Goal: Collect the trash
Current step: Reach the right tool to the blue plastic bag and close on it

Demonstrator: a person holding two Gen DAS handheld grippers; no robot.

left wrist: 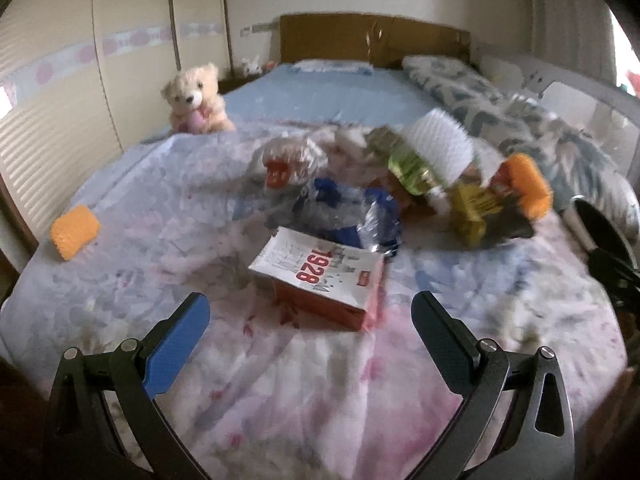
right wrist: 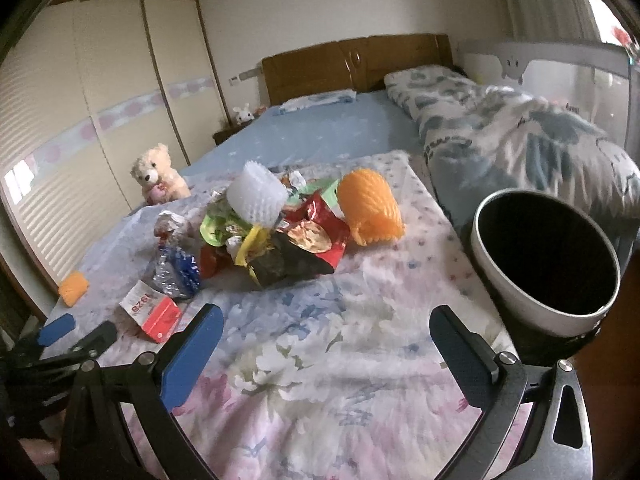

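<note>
- A bedroom: the bed (right wrist: 320, 340) is spread with a soft, rumpled floral quilt, a wooden headboard and pale wardrobe doors behind it, and a teddy bear (right wrist: 158, 178) at the left edge.
- The trash lies in a loose heap mid-bed: a white foam fruit net (right wrist: 256, 196), an orange foam net (right wrist: 372, 212), crinkly red snack wrappers (right wrist: 316, 232), and a crushed clear plastic bottle (left wrist: 332, 212) with a blue label.
- A small red-and-white carton (left wrist: 320, 276), printed 1928, sits apart toward the bed's foot; a second orange net (left wrist: 74, 232) lies alone near the left edge.
- A round bin (right wrist: 544, 256), pale rim and dark inside, stands at the right edge of the bed.
- The left gripper (left wrist: 310, 320) hovers just before the carton, fingers spread wide and empty; the right gripper (right wrist: 326, 340) hangs over bare quilt, fingers likewise apart.
- Risks, as I judge them: the carton may sink into the yielding quilt so the fingers pinch fabric too.
- The slick foil could slide free, and the springy nets may squash and pop out.
- The bin, perched on soft bedding, might tip if knocked.
</note>
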